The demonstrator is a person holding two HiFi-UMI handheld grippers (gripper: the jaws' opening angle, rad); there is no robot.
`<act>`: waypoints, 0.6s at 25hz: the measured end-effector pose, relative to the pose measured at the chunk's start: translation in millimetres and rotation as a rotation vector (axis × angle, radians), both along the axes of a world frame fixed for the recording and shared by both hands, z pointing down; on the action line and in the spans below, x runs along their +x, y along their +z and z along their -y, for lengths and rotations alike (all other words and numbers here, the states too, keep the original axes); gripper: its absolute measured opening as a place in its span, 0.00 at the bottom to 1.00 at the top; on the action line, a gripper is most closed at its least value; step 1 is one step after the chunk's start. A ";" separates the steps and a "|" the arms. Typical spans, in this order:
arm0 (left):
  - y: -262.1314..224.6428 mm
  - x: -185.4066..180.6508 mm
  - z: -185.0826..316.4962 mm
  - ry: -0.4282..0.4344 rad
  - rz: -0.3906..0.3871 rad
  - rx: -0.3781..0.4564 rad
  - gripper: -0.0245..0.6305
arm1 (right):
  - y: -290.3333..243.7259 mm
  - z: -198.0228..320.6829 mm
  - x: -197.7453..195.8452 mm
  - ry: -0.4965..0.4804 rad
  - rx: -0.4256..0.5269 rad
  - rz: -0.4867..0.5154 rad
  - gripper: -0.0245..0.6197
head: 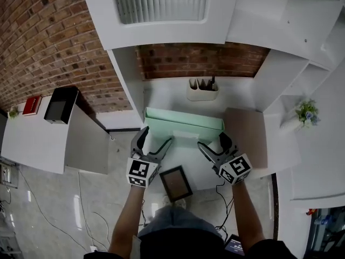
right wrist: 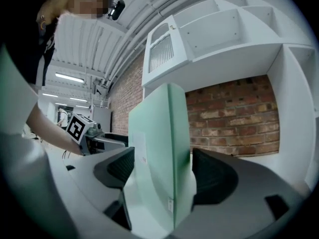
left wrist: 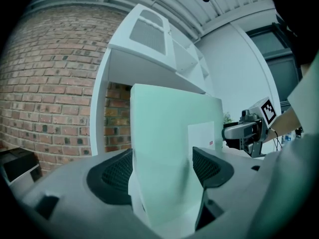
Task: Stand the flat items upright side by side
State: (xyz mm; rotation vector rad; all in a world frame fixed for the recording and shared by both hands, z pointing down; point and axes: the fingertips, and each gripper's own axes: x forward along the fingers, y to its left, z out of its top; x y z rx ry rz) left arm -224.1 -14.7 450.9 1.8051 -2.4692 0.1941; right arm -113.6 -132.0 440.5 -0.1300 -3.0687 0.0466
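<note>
While left tongs (head: 157, 135) grip mint box (head: 183, 122) | right tongs (head: 211, 140) slack around it | frame (head: 175, 182) in front, pen holder (head: 202, 89) behind

left tool (head: 158, 135) clamped, right tool (head: 210, 139) jaws apart; both pointing forward

Heads up, the green box (head: 183, 124) stands right across the desk (head: 168, 97), so the pen holder (head: 202, 89) by the brick wall (head: 199, 61) is walled off from the front. There's free room over the tan board (head: 246, 139). The picture frame (head: 175, 182) crowds the front edge.
</note>
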 end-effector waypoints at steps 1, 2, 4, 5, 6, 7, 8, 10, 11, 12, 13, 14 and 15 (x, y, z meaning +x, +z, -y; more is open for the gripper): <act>1.7 -0.1 -0.8 -0.005 -0.003 -0.003 0.58 | 1.7 0.7 -2.6 -0.038 0.005 -0.013 0.58; 3.4 -0.1 -2.1 -0.011 -0.008 -0.004 0.58 | 2.9 1.8 -5.6 -0.079 0.007 -0.026 0.60; 6.7 0.3 -5.5 -0.022 -0.012 -0.011 0.58 | 3.2 3.5 -12.7 -0.173 -0.005 -0.047 0.62; 7.9 0.7 -7.2 -0.027 -0.012 -0.015 0.58 | 2.3 3.1 -16.5 -0.227 -0.015 -0.054 0.62; 8.6 1.3 -9.0 -0.031 -0.012 -0.018 0.58 | 1.2 1.5 -20.4 -0.282 -0.022 -0.062 0.62; 9.0 1.9 -11.0 -0.035 -0.014 -0.019 0.58 | 0.3 -1.1 -24.4 -0.335 -0.023 -0.071 0.62; 9.1 2.7 -13.3 -0.039 -0.017 -0.016 0.58 | -0.3 -4.5 -28.2 -0.386 -0.019 -0.082 0.62; 8.5 5.3 -19.1 -0.050 -0.029 -0.004 0.58 | -0.9 -12.5 -34.8 -0.473 0.001 -0.103 0.61; 7.6 7.3 -22.2 -0.057 -0.036 0.002 0.58 | -0.5 -15.8 -37.3 -0.506 0.013 -0.113 0.60; 6.7 9.5 -25.3 -0.063 -0.045 0.008 0.58 | 0.1 -17.9 -39.4 -0.531 0.026 -0.120 0.54; 6.0 11.4 -28.3 -0.070 -0.052 0.012 0.58 | 0.2 -19.4 -41.2 -0.549 0.042 -0.122 0.47; 5.5 12.5 -31.6 -0.079 -0.055 0.018 0.58 | 0.0 -20.7 -42.6 -0.561 0.056 -0.119 0.40; 5.5 12.8 -35.0 -0.087 -0.057 0.022 0.58 | -0.2 -22.0 -43.4 -0.568 0.066 -0.114 0.39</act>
